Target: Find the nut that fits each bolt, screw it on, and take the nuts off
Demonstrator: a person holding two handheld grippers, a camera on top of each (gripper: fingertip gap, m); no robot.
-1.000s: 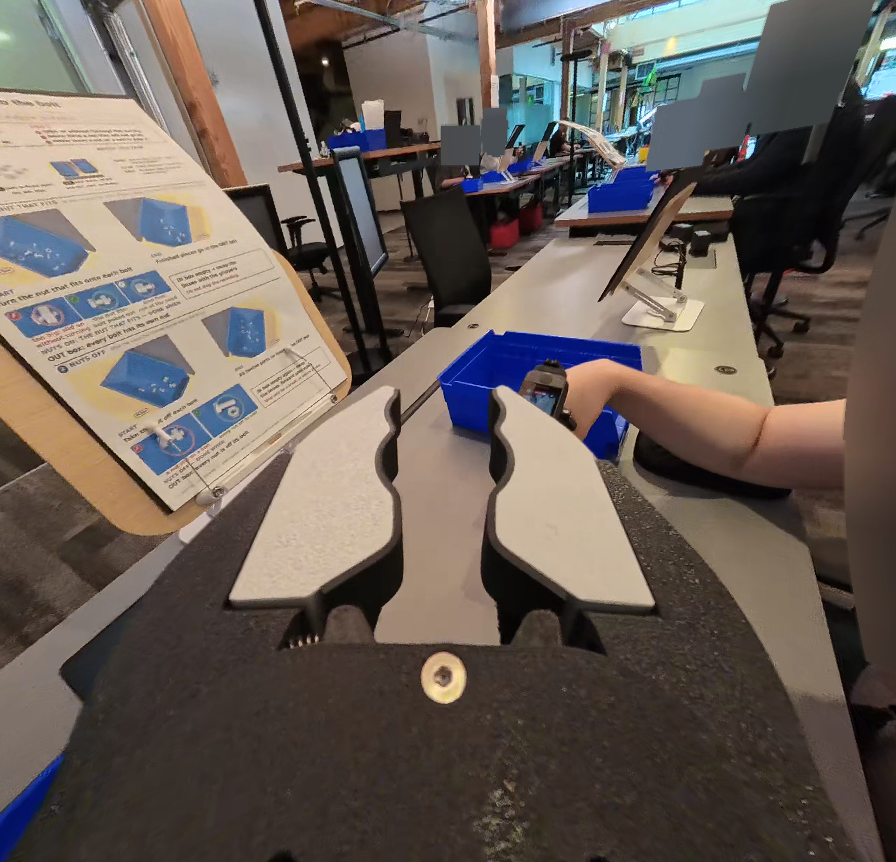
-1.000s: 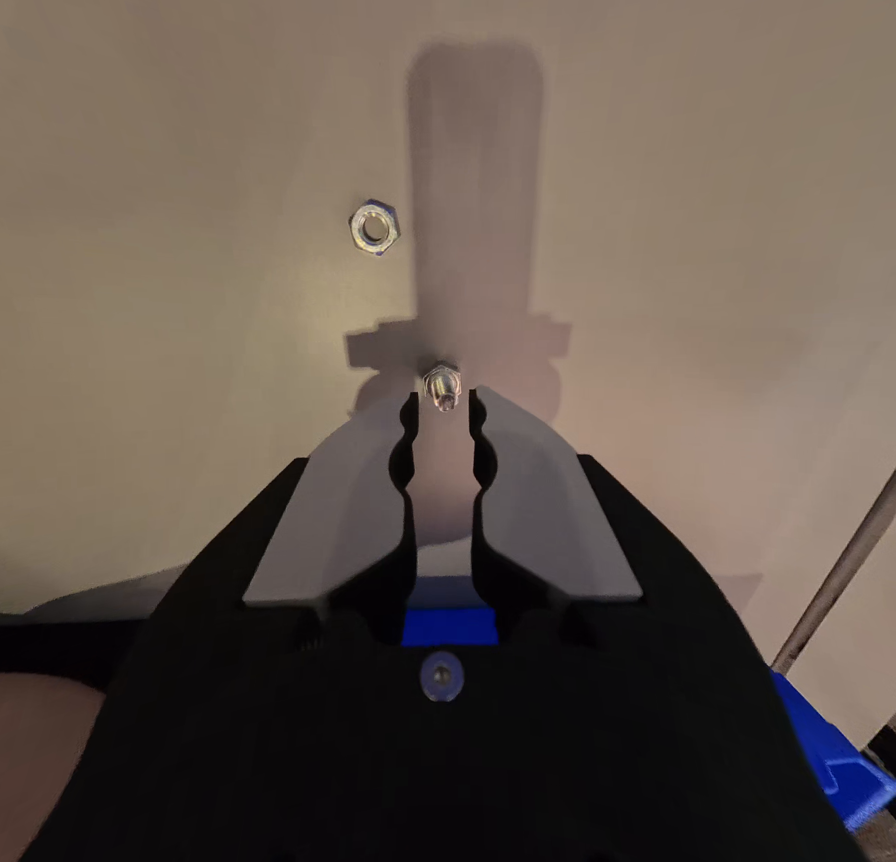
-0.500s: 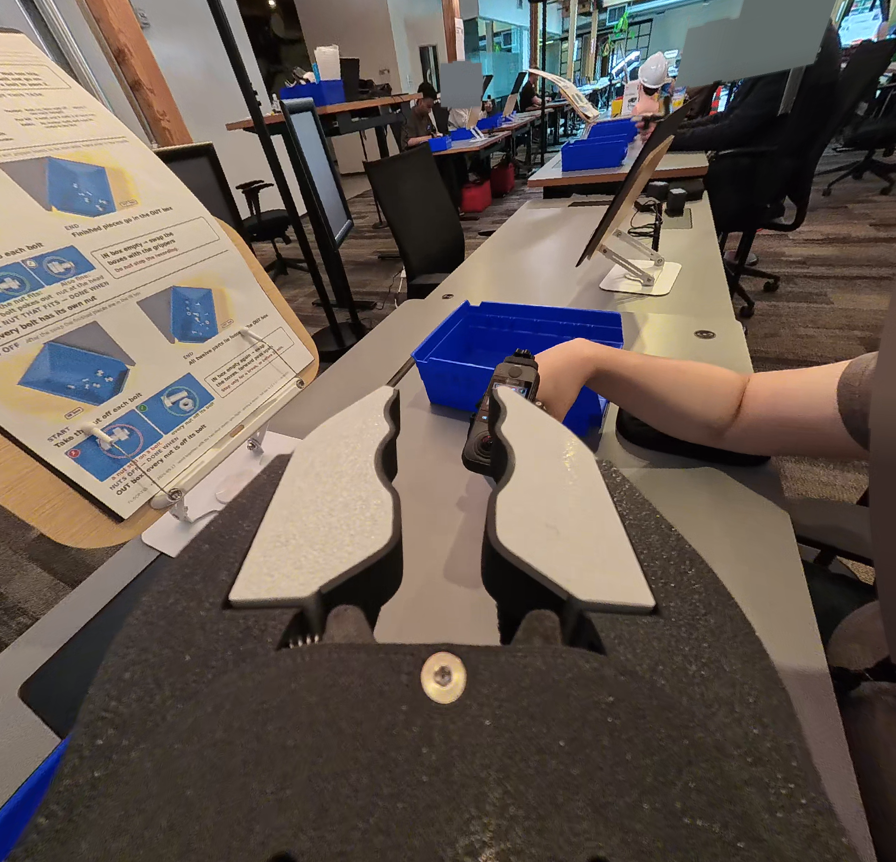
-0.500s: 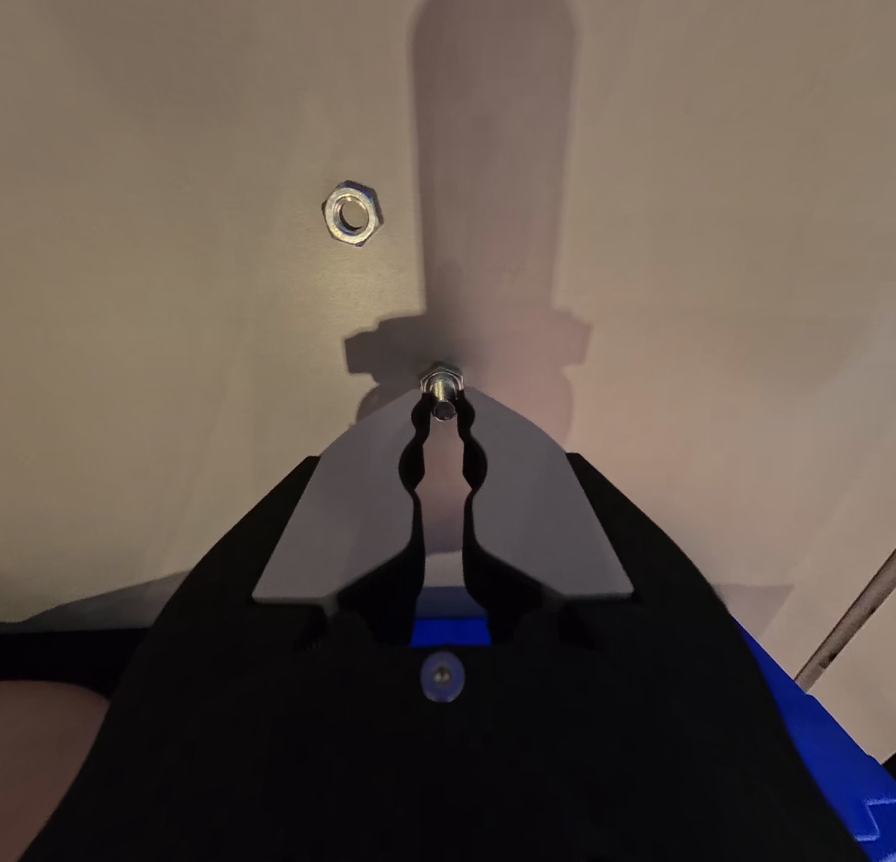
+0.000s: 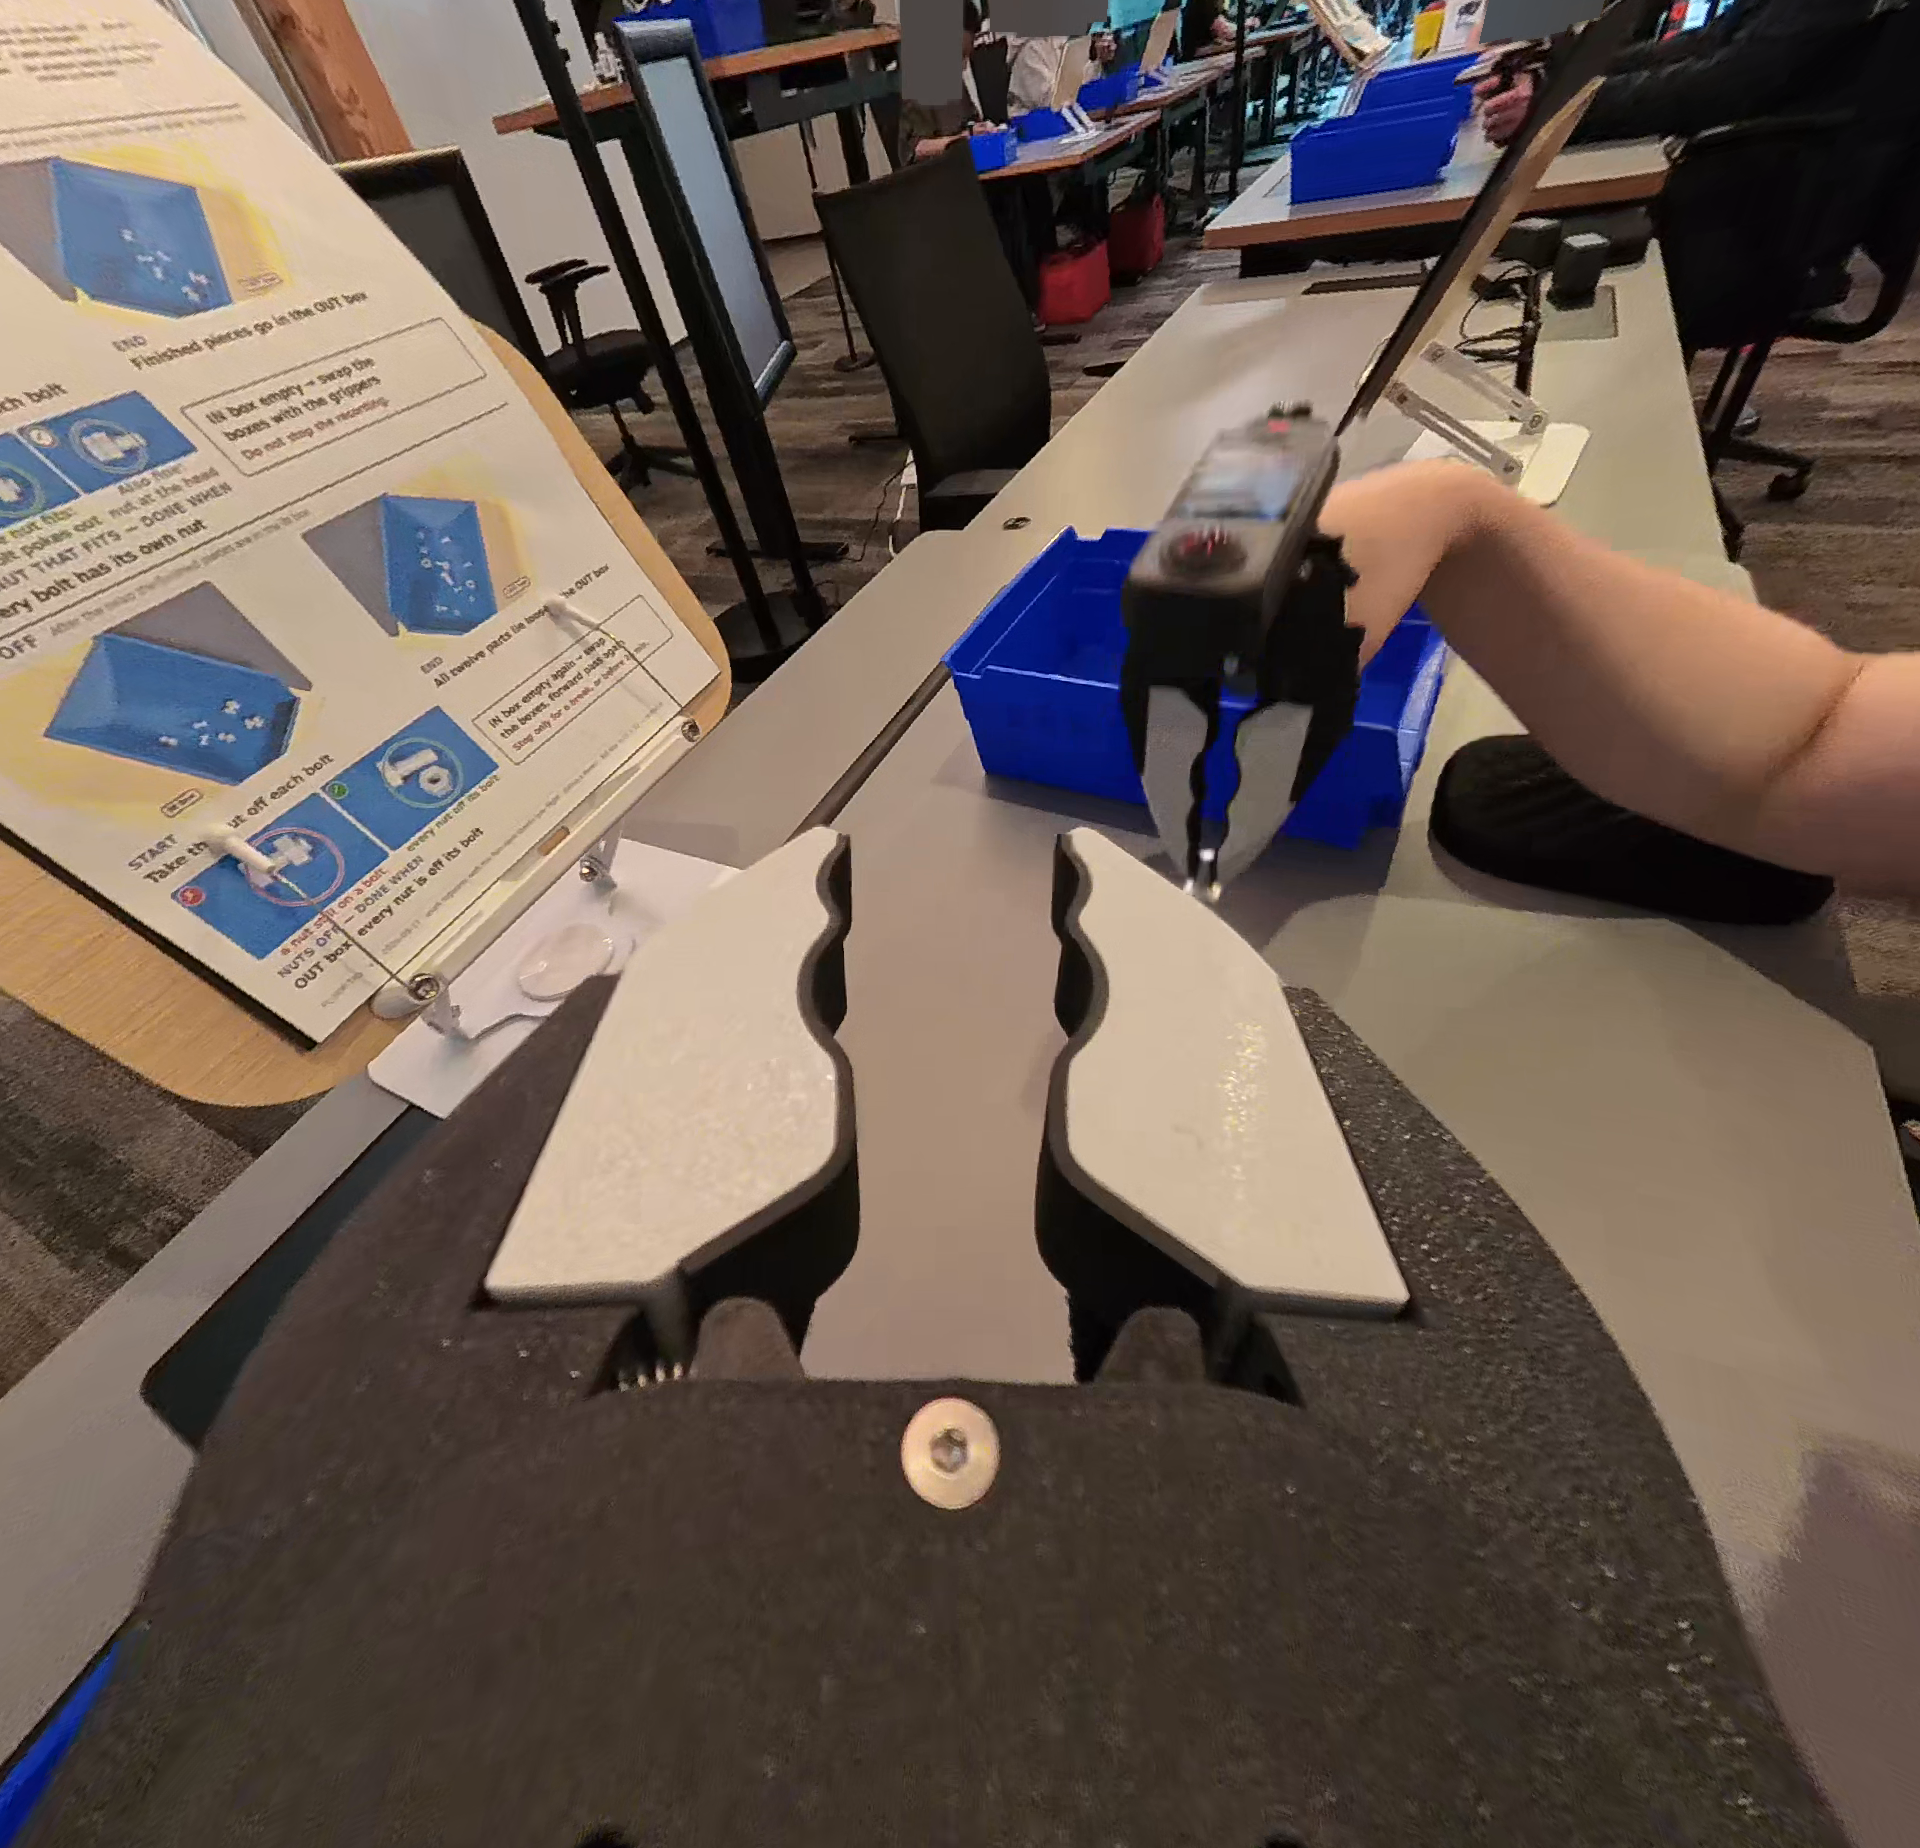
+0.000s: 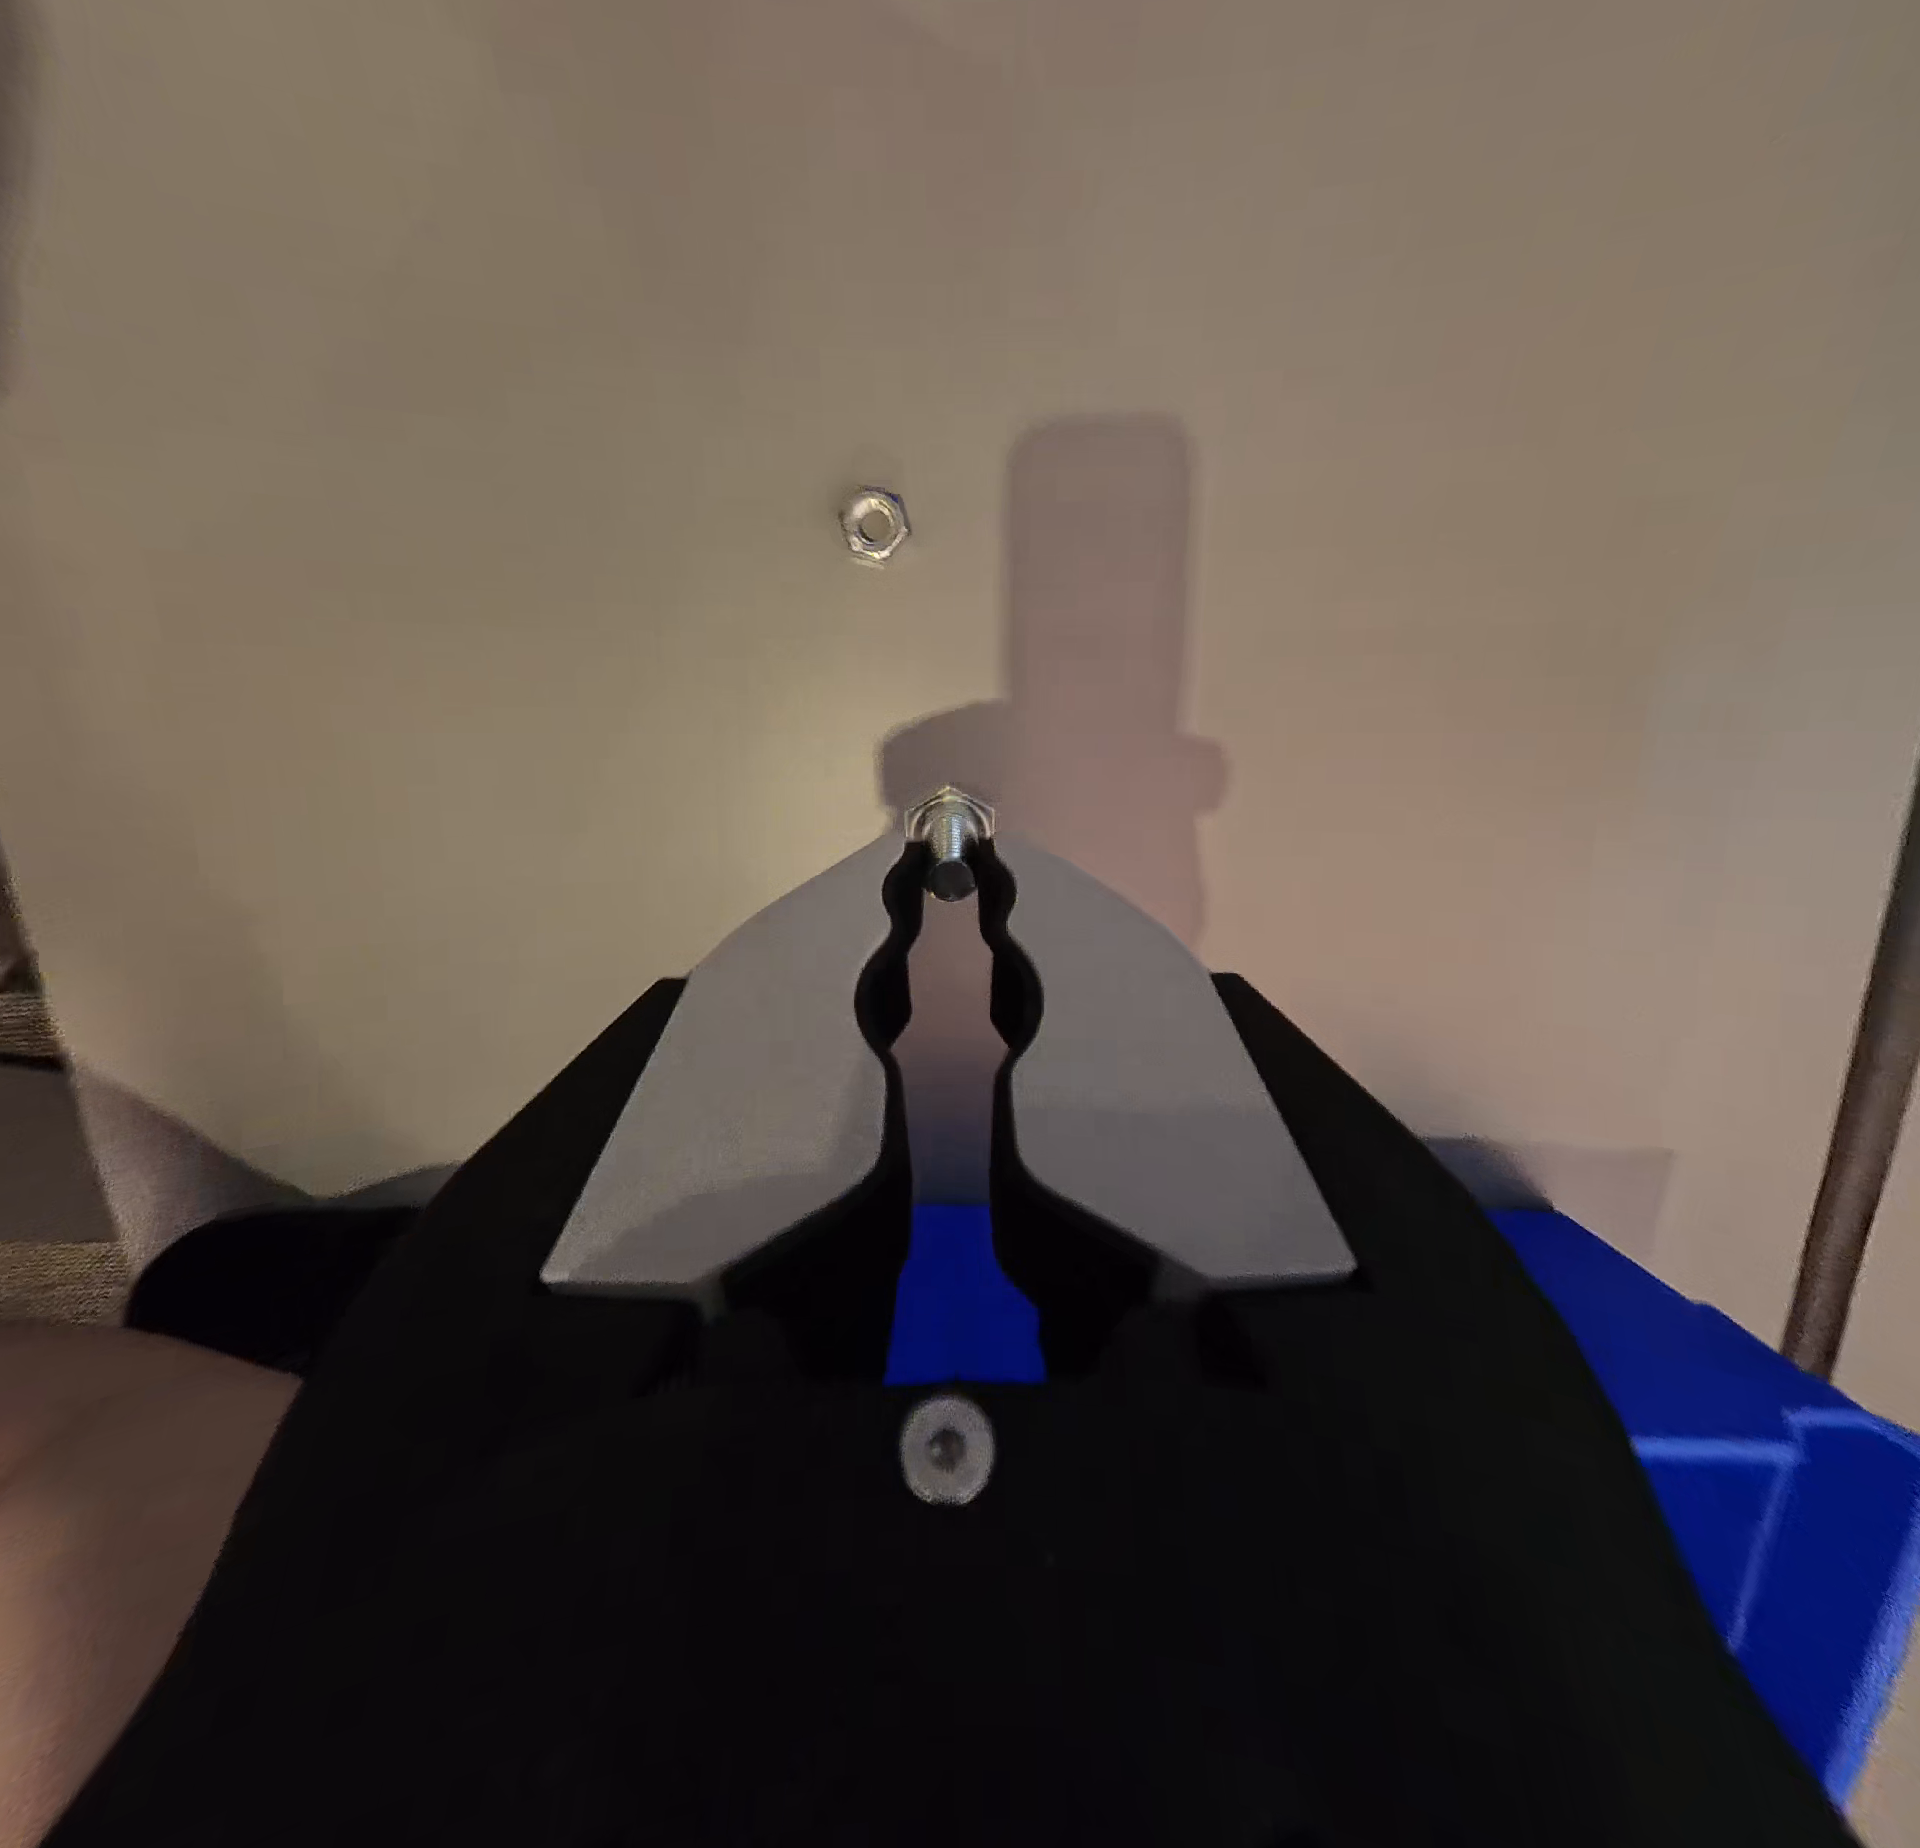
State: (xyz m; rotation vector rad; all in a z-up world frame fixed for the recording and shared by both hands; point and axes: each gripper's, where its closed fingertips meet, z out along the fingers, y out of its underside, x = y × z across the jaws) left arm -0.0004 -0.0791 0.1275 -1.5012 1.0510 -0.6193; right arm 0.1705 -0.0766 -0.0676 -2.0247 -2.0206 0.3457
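The right gripper point(image 6: 951, 842) has closed: a second ago its fingers point(image 6: 790, 977) stood apart on either side of the bolt point(image 6: 948, 848), and now the tips pinch the threaded shank, head pointing down. It has also risen from the bench point(image 6: 520, 344); the loose nut point(image 6: 875, 528) looks smaller and farther off, and the gripper's shadow has slid away and shrunk. In the left wrist view the right gripper point(image 5: 1205, 858), before mostly hidden behind the left gripper's point(image 5: 951, 889) right finger, now hangs in full sight in front of the blue bin point(image 5: 1049, 697), fingers pointing down. The left camera has tilted down too, so the instruction board point(image 5: 312, 510) shows less of its top.
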